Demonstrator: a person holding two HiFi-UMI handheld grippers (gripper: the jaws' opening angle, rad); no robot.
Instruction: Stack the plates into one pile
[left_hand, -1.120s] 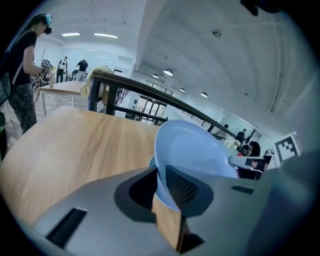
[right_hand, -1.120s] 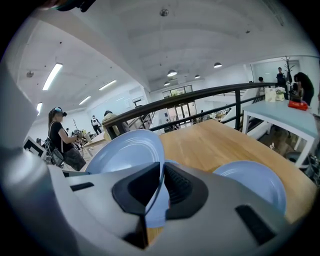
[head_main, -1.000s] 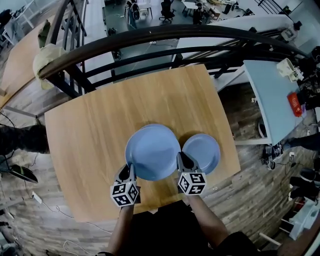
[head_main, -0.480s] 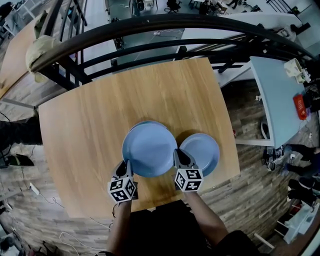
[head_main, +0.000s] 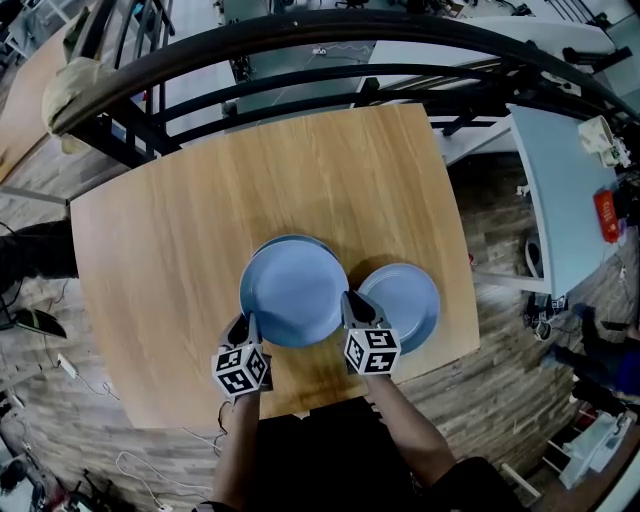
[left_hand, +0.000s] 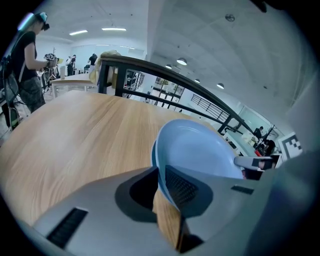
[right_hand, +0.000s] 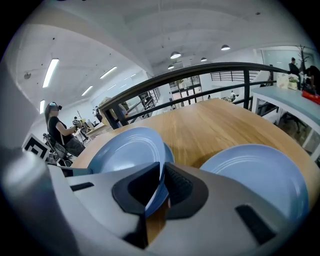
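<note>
Head view: the left gripper (head_main: 241, 330) and right gripper (head_main: 353, 308) clamp opposite rims of the large plate (head_main: 295, 292), the left jaws having just been closing on that rim. Round, with no long axis, the plate faces up, nearly level, squarely over a lower plate (right_hand: 169, 152) on the table (head_main: 170, 240). The small plate (head_main: 410, 305) lies just right of the right gripper, not yet stacked.
</note>
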